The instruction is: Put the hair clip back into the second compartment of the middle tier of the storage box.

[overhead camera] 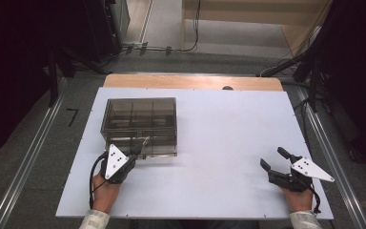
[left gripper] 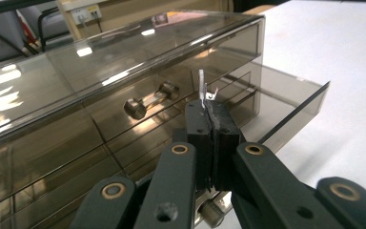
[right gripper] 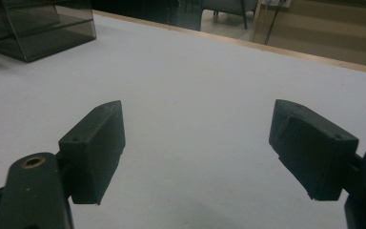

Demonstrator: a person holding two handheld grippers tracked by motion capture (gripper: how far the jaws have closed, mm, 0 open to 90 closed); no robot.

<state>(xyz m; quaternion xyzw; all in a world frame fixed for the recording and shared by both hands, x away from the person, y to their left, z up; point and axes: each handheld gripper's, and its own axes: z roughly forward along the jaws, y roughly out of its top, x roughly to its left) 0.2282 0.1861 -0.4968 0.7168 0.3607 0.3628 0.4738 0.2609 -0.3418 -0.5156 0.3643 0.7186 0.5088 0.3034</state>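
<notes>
**Left gripper clamped on a small metal piece at the open drawer**

We start at the left gripper (left gripper: 211, 112). Its two black jaws are pressed together, and we see a small metal piece (left gripper: 203, 90), thin and silvery, pinched between their tips and sticking up above them. We cannot tell from the pictures exactly what kind of part it is.

We take the drawer box (overhead camera: 140, 125) as our landmark. It is a smoky, see-through plastic cabinet standing on the white table (overhead camera: 219, 124). In the high view we find the left gripper (overhead camera: 140, 147) at the near front edge of the box, its tips pointing into it. The metal piece sits just above the pulled-out drawer (left gripper: 286, 102), the lowest one, which juts forward from the front of the box. Just above that drawer, on the closed drawer front, we see a round-ended handle (left gripper: 150, 99) close beside the gripped piece.

We find the right gripper (overhead camera: 275, 161) well apart from the box, near the table's right near corner. Its jaws stand wide open with nothing between them; in the right gripper view bare table shows between the pads (right gripper: 95, 143), and the box (right gripper: 38, 26) lies far off at the upper left.
</notes>
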